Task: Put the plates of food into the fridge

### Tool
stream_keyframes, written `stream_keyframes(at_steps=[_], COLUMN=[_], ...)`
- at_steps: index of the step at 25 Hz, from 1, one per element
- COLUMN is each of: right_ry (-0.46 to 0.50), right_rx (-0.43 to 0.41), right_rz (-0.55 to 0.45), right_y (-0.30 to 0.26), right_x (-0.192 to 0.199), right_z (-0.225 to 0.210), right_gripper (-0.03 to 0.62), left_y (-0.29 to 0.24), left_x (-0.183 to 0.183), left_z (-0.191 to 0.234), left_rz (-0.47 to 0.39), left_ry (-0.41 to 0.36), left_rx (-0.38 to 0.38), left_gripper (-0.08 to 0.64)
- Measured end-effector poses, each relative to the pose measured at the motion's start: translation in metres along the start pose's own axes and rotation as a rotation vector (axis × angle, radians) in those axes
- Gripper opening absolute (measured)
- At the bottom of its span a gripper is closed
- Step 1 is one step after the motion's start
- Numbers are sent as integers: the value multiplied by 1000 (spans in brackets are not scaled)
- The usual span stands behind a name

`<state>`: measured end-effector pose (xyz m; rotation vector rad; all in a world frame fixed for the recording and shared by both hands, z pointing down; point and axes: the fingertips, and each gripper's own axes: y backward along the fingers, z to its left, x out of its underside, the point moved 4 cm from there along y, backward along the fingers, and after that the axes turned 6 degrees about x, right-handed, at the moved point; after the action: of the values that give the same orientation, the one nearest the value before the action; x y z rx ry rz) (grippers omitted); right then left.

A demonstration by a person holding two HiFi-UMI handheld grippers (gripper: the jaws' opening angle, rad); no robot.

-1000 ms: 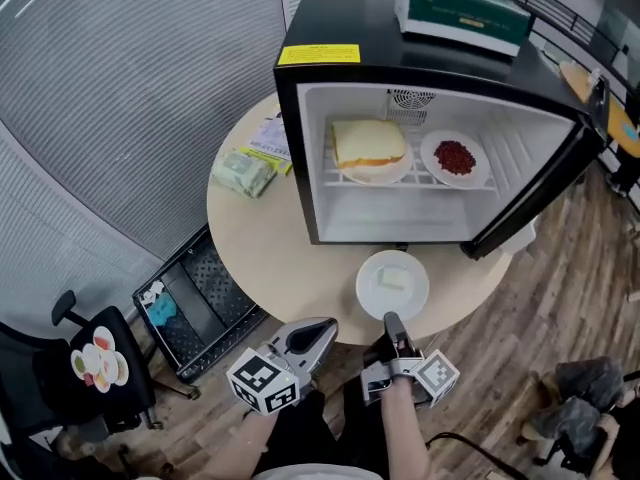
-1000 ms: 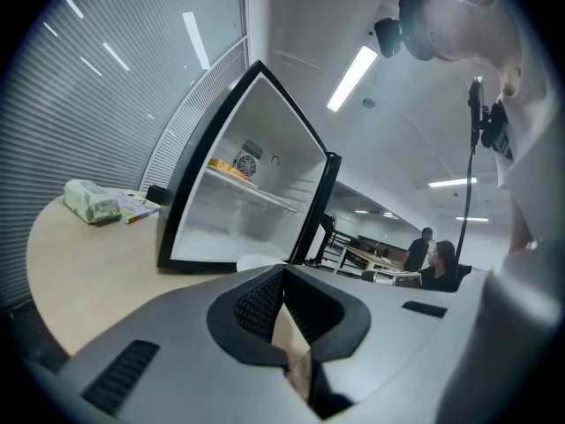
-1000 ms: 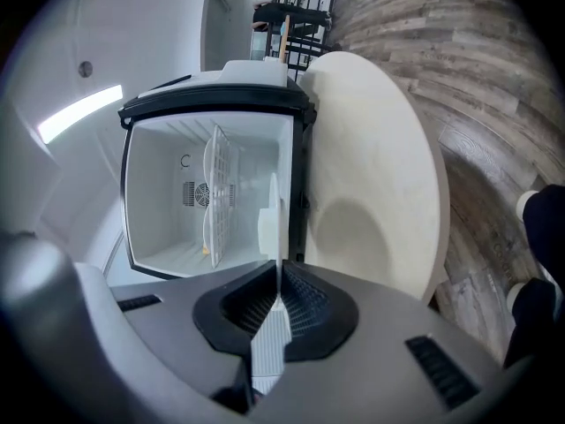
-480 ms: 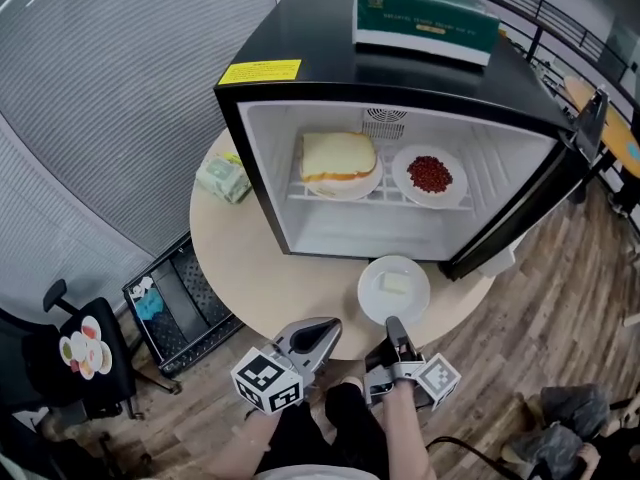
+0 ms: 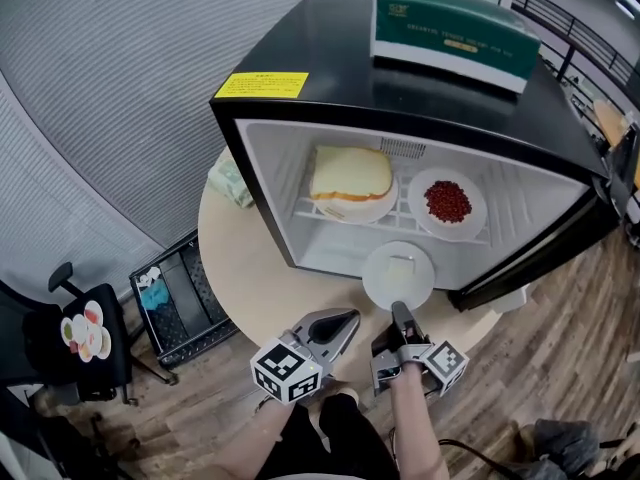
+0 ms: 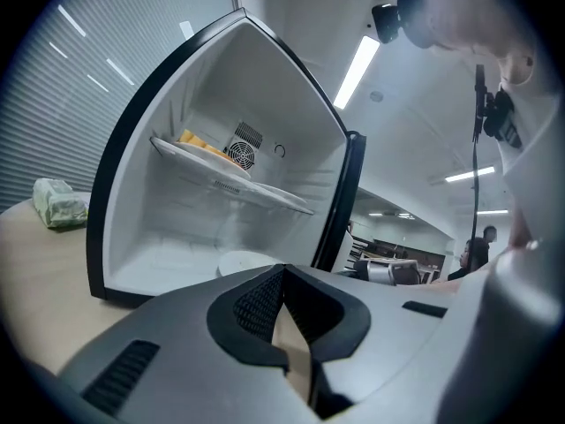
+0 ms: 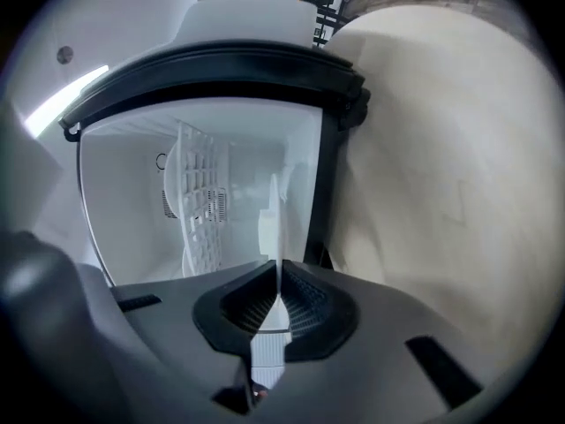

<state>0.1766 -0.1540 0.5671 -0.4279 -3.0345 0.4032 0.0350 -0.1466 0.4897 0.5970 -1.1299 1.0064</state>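
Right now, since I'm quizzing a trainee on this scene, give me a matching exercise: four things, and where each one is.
1 sandwich plate
2 red-food plate
3 green box
4 pale-block plate

a on top of the fridge
b gripped by the right tool
c shelf, left side
d shelf, right side

Pairs: 1-c, 2-d, 3-a, 4-b
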Motion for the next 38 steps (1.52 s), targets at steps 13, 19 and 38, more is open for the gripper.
stream_keyframes(at_steps=[13, 19, 38], right_ry=[-19, -48, 301], right_rx=[66, 131, 436], right_rz=[41, 27, -71], right_y=[-95, -115, -107], right_x=[-25, -26, -13], right_z=[27, 31, 55], right_gripper=[17, 17, 216], left_y=[-5, 1, 21], left_x=[-17, -25, -33], left_z=[37, 46, 50], left_rz=[-17, -26, -29], left_ry=[14, 23, 42], left_rx=[-70, -71, 0], left_gripper=[5, 5, 5])
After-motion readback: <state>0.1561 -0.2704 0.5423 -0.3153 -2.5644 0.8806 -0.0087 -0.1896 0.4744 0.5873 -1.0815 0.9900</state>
